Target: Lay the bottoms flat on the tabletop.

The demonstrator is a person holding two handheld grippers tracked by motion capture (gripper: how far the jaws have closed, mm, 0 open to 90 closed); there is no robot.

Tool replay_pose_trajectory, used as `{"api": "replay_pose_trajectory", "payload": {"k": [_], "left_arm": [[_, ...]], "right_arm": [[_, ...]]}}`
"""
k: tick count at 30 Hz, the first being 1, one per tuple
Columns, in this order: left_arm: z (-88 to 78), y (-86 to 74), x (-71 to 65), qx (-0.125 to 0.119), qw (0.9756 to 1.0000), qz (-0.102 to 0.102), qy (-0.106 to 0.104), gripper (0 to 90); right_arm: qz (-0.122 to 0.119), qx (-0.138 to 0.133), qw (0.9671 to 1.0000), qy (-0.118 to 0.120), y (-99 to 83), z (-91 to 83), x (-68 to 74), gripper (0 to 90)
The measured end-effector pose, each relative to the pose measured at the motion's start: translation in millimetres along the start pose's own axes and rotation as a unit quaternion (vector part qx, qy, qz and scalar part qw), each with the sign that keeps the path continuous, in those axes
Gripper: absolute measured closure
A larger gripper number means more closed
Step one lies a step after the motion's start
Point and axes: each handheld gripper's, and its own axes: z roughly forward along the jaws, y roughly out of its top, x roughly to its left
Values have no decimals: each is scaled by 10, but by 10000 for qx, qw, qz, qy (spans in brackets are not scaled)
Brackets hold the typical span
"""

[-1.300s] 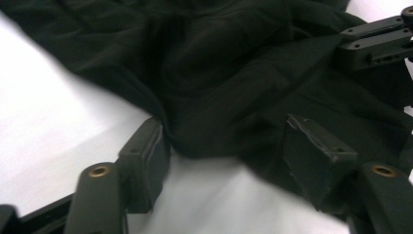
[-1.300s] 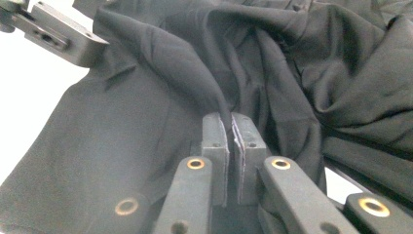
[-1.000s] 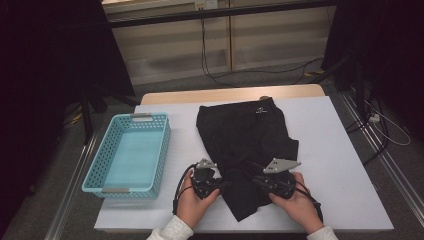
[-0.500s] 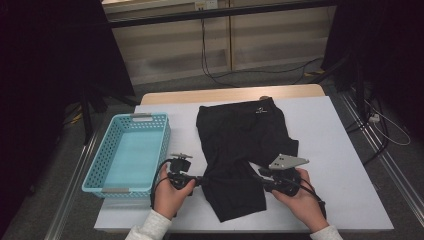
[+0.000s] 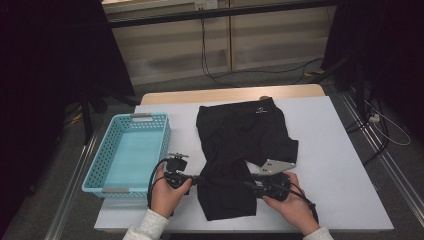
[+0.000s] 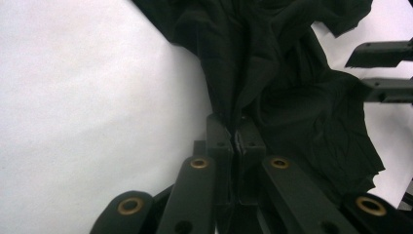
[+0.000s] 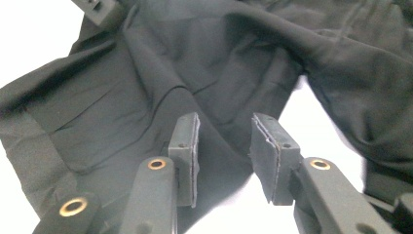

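Now the left gripper (image 6: 237, 139) has its jaws pinched tight on a bunched edge of the black shorts (image 5: 240, 145), while the right gripper (image 7: 224, 146) has just been opening, jaws apart over loose cloth, nothing pressed. Beyond both, the shorts stretch lengthwise up the white counter (image 5: 340, 165); the blue basket (image 5: 95, 170) lies past the left gripper's outer side.

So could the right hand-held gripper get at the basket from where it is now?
Probably not directly: the basket sits far left, with the shorts and the left hand-held gripper between it and the right hand-held gripper.
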Motion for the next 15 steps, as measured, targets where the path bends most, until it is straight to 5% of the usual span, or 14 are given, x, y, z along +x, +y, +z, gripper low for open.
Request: {"api": "replay_pose_trajectory", "payload": {"k": [7, 15], "left_arm": [[4, -1, -11, -49, 10000, 13, -22, 866], [1, -24, -39, -76, 9999, 87, -61, 860]], "right_arm": [[-180, -124, 9996, 150, 126, 58, 116, 642], [-399, 144, 9985, 334, 197, 338, 286, 640]]}}
